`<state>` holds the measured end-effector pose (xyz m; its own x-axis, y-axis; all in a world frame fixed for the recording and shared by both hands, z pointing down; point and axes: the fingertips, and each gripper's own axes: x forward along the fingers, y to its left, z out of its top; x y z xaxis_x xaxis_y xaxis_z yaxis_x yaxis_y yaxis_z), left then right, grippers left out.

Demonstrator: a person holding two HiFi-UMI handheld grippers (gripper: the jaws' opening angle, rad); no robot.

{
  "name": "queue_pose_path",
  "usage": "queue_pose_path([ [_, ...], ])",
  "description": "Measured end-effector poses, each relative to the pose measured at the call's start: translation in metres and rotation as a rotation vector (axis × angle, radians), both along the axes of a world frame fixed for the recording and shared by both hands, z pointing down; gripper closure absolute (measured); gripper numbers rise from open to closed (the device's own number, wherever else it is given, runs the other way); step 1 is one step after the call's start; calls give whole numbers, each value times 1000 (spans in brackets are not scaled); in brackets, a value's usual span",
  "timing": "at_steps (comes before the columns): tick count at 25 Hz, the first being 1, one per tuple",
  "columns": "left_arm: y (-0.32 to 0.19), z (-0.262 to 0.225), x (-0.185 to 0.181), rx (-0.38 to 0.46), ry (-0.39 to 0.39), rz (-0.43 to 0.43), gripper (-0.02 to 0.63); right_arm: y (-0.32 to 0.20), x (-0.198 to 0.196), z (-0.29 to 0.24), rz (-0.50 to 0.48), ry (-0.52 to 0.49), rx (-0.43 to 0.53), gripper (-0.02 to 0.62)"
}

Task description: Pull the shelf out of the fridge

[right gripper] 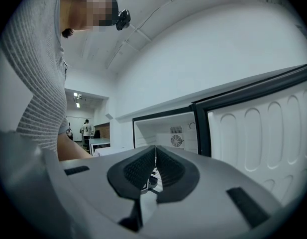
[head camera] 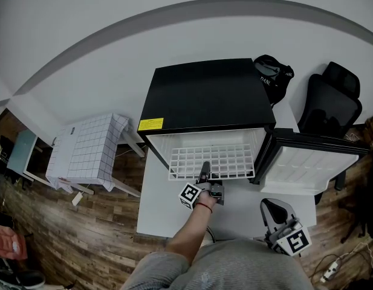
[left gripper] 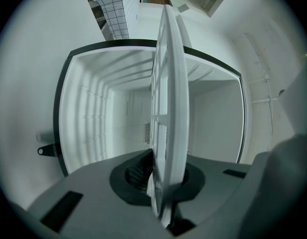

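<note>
The head view looks steeply down from above the person, well back, onto the top of the black fridge (head camera: 204,92), its open door (head camera: 310,162) and the white surface (head camera: 162,216). The left gripper view rides on the left tongs (left gripper: 164,178), very near, and faces straight into the fridge's cavity. It is rolled sideways, so the shelf (left gripper: 170,108) stands edge-on before the lens. The right gripper view rides low on the right tongs (right gripper: 154,166), farther off, and tilts upward past the door's inner lining. All three share the white cavity.
</note>
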<state>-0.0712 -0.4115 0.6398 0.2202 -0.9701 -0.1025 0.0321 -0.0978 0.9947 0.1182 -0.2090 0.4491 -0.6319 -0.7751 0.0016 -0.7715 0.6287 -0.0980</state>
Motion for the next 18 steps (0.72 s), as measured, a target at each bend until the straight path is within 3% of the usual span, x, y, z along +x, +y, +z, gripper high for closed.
queue_pose_path([
  [18, 25, 0, 1, 0, 8, 3, 569, -3, -2, 0, -4, 1, -1, 583],
])
